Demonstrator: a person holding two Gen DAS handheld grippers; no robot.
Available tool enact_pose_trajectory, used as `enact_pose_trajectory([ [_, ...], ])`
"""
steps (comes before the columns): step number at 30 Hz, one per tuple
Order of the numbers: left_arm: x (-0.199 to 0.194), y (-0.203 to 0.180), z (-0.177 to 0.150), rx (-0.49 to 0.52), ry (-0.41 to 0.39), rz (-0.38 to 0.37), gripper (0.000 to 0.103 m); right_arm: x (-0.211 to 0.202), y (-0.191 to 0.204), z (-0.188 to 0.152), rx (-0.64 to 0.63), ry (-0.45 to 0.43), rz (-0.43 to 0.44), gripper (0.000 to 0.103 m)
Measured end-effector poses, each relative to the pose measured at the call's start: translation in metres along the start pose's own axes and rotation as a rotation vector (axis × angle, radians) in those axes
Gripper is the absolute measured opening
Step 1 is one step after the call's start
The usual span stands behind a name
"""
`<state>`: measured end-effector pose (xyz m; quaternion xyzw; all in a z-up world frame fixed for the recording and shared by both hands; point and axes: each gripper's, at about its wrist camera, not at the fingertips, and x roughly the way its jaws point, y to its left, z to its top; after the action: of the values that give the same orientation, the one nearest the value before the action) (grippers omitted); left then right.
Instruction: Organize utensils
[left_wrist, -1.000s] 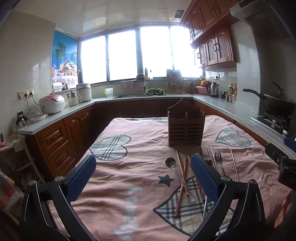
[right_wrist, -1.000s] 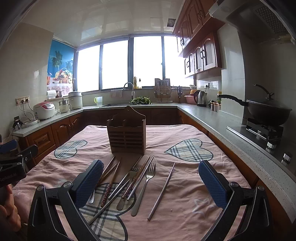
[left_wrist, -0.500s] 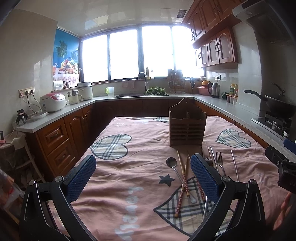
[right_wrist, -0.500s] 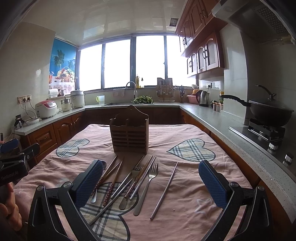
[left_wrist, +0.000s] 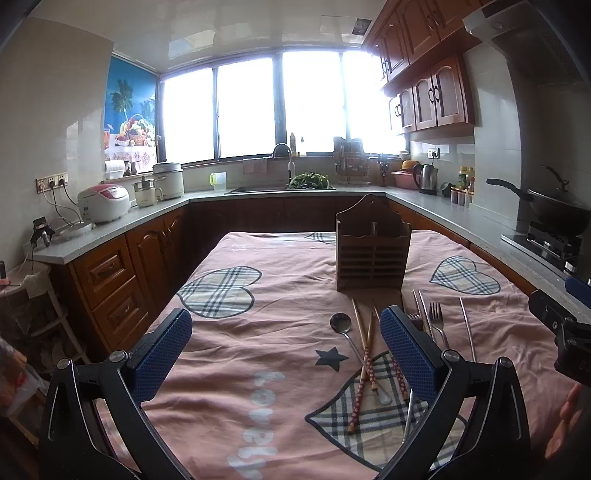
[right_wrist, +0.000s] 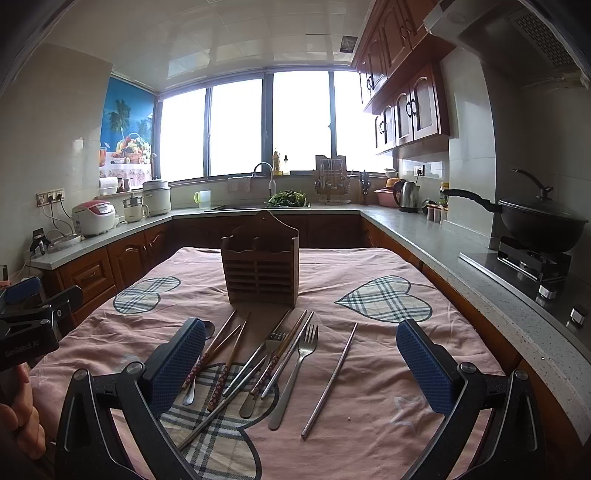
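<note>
A brown wooden utensil holder (right_wrist: 260, 273) (left_wrist: 372, 254) stands upright on the pink cloth-covered table (right_wrist: 369, 387). In front of it lie several utensils: wooden chopsticks with patterned ends (right_wrist: 221, 347), two forks (right_wrist: 299, 362), a spoon (left_wrist: 345, 332) and a lone metal chopstick (right_wrist: 332, 373). My right gripper (right_wrist: 301, 365) hangs open above the pile, nothing between its blue pads (right_wrist: 424, 365). My left gripper (left_wrist: 286, 354) is open too, left of the pile, its right pad (left_wrist: 408, 350) hiding part of the utensils.
Wooden cabinets and grey counters ring the table. A rice cooker (left_wrist: 105, 203) sits left, the sink (left_wrist: 280, 190) at the back, a kettle (right_wrist: 406, 195) and a wok on the stove (right_wrist: 535, 225) to the right. A hand shows at each view's edge.
Both grippers have drifted slightly forward and upward toward the holder; the utensils sit a little lower in the views. Nothing was grasped or moved on the table.
</note>
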<state>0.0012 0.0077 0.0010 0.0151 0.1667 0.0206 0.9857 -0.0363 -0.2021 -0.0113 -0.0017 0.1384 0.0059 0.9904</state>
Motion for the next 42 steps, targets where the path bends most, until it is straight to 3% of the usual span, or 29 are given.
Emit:
enact_pose_trajectory([
  [24,0.013,-0.001,-0.001,-0.006,0.030,-0.014,0.103,0.003,0.003,0.000,0.004,0.011,0.016,0.103],
  [42,0.120,-0.009,0.005,-0.037,0.314,-0.148,0.103,0.068,-0.039,0.008,0.116,0.159,0.060,0.103],
])
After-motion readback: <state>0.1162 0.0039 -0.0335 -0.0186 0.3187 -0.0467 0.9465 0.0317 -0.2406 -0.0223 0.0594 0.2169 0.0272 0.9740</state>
